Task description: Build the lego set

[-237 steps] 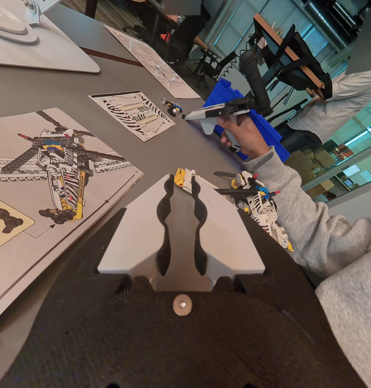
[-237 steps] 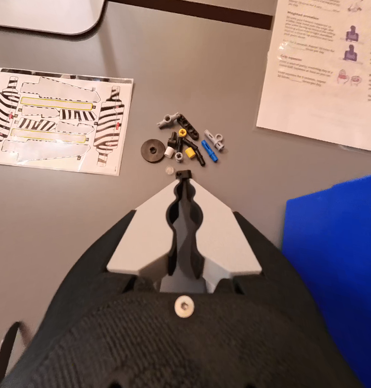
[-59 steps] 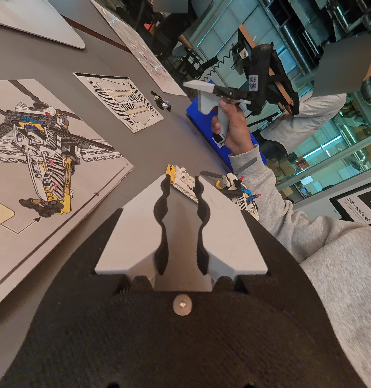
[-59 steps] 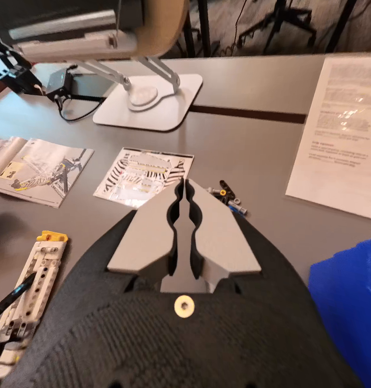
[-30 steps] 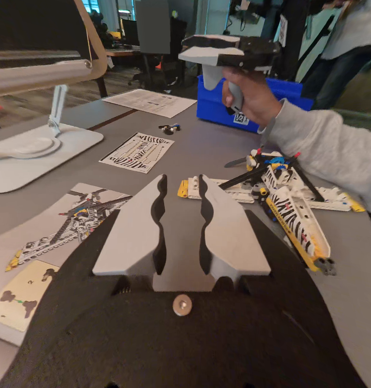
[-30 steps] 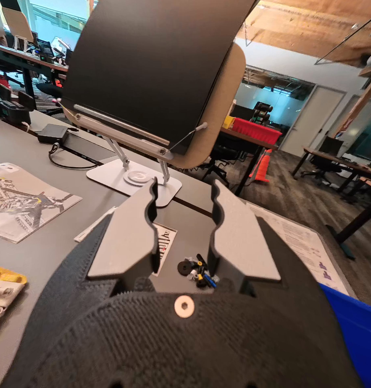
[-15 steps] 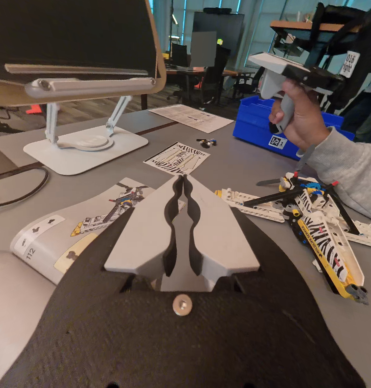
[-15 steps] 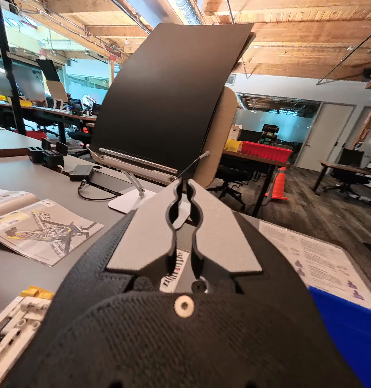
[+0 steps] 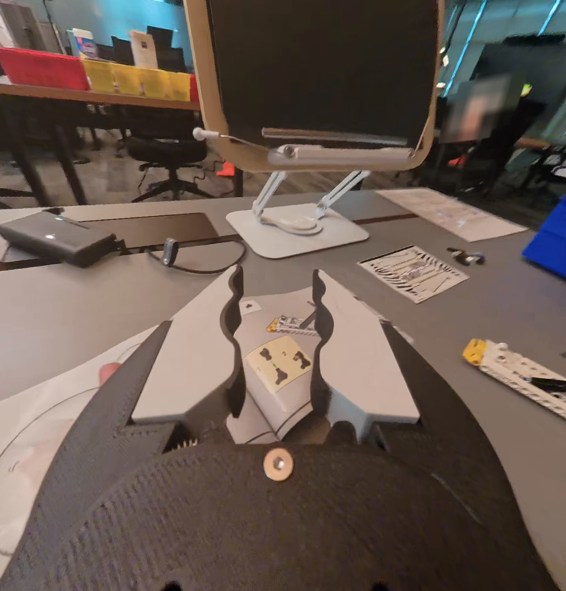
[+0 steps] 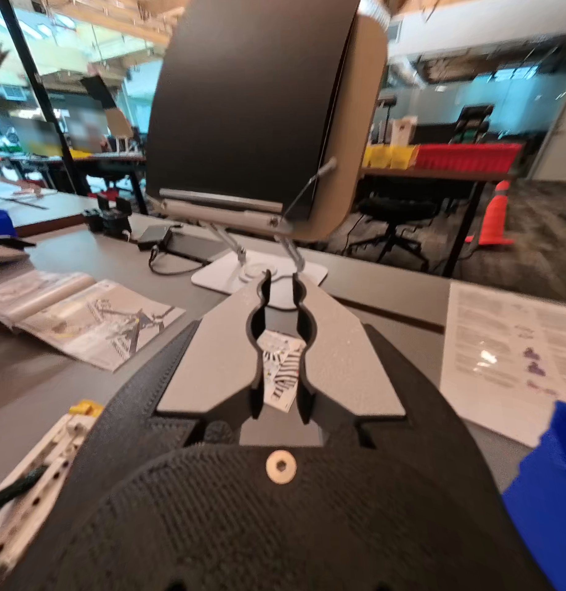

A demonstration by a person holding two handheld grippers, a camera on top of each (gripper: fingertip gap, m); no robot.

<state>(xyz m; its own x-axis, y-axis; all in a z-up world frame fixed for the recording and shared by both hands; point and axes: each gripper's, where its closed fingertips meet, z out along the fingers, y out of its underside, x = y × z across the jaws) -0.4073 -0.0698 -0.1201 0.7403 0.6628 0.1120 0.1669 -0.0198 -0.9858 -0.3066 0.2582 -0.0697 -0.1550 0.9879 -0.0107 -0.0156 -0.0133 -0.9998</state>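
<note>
My left gripper [image 9: 277, 275] is open and empty, held above the open instruction booklet [image 9: 275, 361], which shows between its fingers. A white lego beam with a yellow end [image 9: 515, 367] lies on the grey table to its right, with a black rod on it. My right gripper [image 10: 281, 276] is open by a narrow gap and empty, above the zebra-striped sticker sheet [image 10: 281, 361]. The beam [image 10: 35, 463] is at its lower left and the booklet [image 10: 83, 316] at its left. A small pile of loose parts [image 9: 465, 256] lies beyond the sticker sheet [image 9: 413, 273].
A dark screen on a white stand [image 9: 297, 233] stands at the back middle of the table. A black power brick [image 9: 54, 238] and cable lie at the back left. A blue bin [image 10: 557, 479] and a laminated paper [image 10: 512, 351] are on the right. One gripper's finger ends stand about 35 centimeters off the other's. Left tips and right tips are each some 25 centimeters from the beam [image 10: 35, 463]. Seen from the left wrist view [image 9: 526, 381] as well.
The left gripper has swung left, away from the model and over the booklet, and opened from shut. The right gripper, shut half a second ago, has opened slightly; it no longer holds a black piece.
</note>
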